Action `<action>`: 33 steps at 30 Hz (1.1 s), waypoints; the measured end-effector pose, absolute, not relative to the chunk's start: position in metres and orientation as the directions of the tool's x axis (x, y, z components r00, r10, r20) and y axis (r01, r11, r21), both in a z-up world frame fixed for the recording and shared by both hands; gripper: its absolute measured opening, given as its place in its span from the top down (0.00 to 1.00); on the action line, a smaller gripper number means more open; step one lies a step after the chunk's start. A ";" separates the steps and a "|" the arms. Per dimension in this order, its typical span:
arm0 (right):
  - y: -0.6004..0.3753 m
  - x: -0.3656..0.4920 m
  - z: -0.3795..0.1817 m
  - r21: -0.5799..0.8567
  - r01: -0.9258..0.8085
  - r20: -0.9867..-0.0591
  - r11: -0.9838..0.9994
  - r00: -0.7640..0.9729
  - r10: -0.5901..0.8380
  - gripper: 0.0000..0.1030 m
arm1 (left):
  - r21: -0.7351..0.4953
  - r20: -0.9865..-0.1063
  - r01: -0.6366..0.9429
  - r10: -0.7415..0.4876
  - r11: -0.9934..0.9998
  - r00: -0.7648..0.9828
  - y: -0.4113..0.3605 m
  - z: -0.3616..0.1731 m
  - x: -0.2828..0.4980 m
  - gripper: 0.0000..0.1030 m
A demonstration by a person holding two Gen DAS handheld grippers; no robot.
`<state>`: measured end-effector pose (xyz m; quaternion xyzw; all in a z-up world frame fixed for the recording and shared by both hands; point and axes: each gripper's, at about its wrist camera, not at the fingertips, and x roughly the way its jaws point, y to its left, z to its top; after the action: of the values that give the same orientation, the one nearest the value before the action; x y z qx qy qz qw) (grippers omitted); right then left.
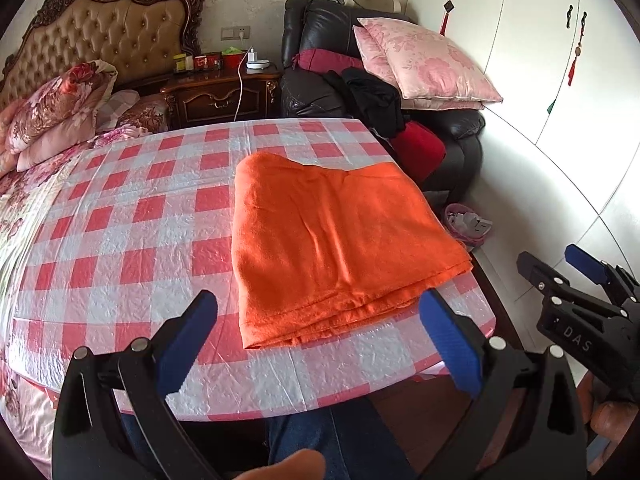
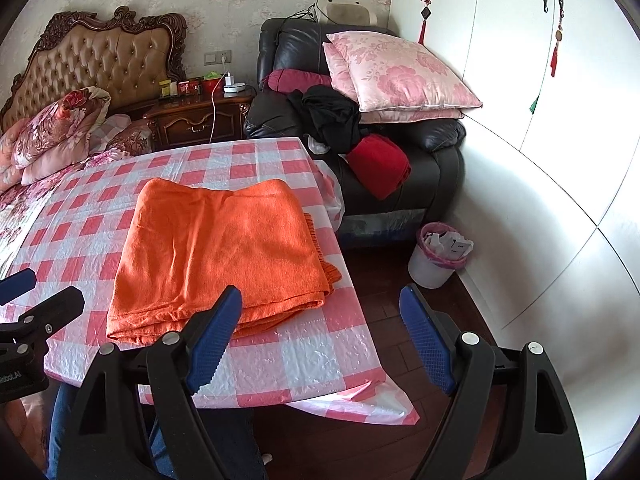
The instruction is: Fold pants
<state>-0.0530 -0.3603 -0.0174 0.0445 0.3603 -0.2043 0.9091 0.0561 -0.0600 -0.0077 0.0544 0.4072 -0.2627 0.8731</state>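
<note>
Orange pants (image 1: 340, 240) lie folded into a thick rectangle on the table with the red-and-white checked cover (image 1: 120, 220), toward its right side. My left gripper (image 1: 318, 296) hovers above the near edge of the pants, open wide, blue pads apart and holding nothing. My right gripper (image 1: 548, 254) shows off the table's right edge. In the right wrist view the folded pants (image 2: 216, 248) sit on the checked table (image 2: 312, 360). The right gripper (image 2: 320, 292) is open over the near right corner and empty. The left gripper (image 2: 50, 285) is at the left edge.
A black armchair (image 2: 400, 152) piled with pink pillows (image 2: 404, 72) and dark and red clothes stands beyond the table. A waste bin (image 2: 438, 256) is on the wood floor by the white wardrobe (image 2: 520, 80). A bed (image 1: 60, 112) and nightstand (image 1: 216, 92) lie left. A person's legs (image 1: 320, 432) are under the table's near edge.
</note>
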 end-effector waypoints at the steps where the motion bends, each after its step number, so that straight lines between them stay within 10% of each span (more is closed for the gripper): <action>1: -0.360 -0.053 -0.017 -0.066 0.404 -0.673 0.912 0.657 -0.340 0.24 | -0.120 -0.739 0.503 -0.415 0.856 0.531 -0.060 -0.008 0.056 0.02; 33: -0.359 -0.054 -0.019 -0.063 0.401 -0.673 0.914 0.659 -0.335 0.23 | -0.106 -0.739 0.503 -0.407 0.858 0.537 -0.061 -0.008 0.055 0.02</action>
<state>-0.0541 -0.3587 -0.0192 0.0454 0.3598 -0.2023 0.9097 0.0550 -0.0615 -0.0082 0.0598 0.4045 -0.2601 0.8747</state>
